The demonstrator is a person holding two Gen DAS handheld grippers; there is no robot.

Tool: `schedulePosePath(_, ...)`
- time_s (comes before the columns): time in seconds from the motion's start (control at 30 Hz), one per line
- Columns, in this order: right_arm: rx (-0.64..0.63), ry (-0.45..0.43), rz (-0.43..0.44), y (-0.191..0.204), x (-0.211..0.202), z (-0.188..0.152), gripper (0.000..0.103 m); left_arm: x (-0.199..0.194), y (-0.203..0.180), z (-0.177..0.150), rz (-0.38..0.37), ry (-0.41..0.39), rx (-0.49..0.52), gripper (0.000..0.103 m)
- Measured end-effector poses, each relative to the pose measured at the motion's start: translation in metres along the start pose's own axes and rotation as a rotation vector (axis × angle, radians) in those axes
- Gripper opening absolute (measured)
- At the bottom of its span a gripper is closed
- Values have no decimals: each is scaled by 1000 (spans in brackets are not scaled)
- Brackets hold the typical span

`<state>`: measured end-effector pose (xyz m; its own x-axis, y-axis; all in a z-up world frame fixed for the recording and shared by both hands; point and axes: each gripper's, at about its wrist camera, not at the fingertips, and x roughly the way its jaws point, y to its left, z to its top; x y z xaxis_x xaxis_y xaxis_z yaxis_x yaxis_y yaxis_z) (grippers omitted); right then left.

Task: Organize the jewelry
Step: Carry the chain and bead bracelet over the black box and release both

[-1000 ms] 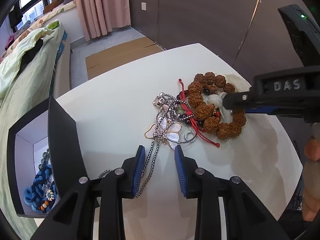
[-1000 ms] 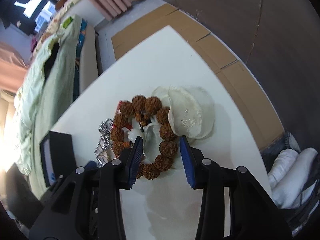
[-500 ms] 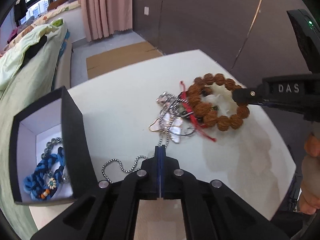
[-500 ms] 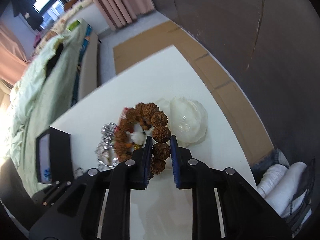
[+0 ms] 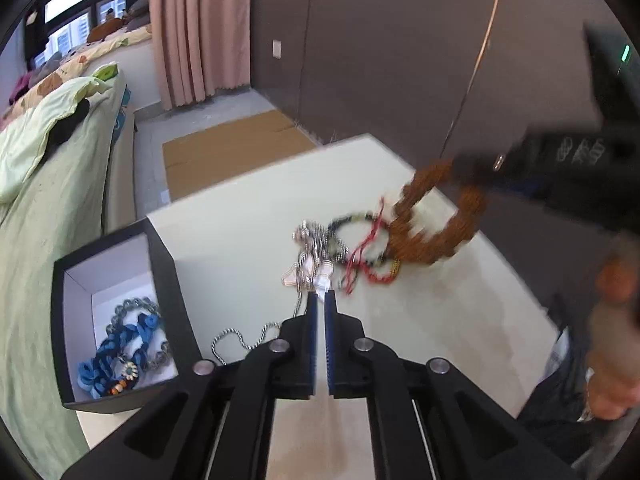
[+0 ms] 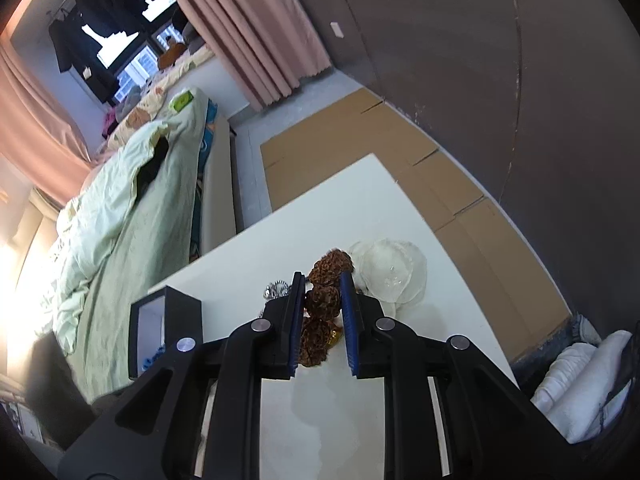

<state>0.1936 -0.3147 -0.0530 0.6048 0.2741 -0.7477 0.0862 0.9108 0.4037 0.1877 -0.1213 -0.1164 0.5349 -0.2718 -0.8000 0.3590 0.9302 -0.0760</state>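
Knobbly brown bead bracelet (image 6: 323,300) clamped in right tongs (image 6: 320,304).

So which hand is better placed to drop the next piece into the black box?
Left. Its claw pinches the silver chain necklace right beside the open black box. The right claw grips the brown bead bracelet, lifted on the far side of the pile.

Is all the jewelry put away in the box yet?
Not yet. A few pieces, a blue braided one among them, already lie in the box. The right gripper has pinched the brown bead bracelet and holds it off the table. The left gripper has the silver chain between its pads, its jaws opening a little. The red cord and dark bead bracelet wait in the tangle.
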Motion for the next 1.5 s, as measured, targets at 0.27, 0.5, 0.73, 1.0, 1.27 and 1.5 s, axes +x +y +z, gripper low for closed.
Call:
schedulePosePath(0.27, 14, -7, 26, -5, -6, 9, 19, 32, -10, -1, 32, 33, 42, 51)
schedulePosePath(0.5, 18, 2, 36, -13, -6, 15, 19, 59, 0, -1, 89, 99, 32, 29)
schedulePosePath(0.73, 18, 13, 53, -14, -2, 22, 19, 68, 1, 8, 82, 55, 39, 27)
schedulePosePath(1.0, 7, 30, 50, -15, 2, 22, 19, 67, 13, 14, 43, 53, -10, 0)
schedulePosePath(1.27, 13, 8, 94, -12, -4, 21, 19, 16, 18, 20, -14, -65, -82, 0)
schedulePosePath(1.5, 23, -36, 158, -9, -15, 18, 19, -48, 23, 36, -50, -215, -132, 0)
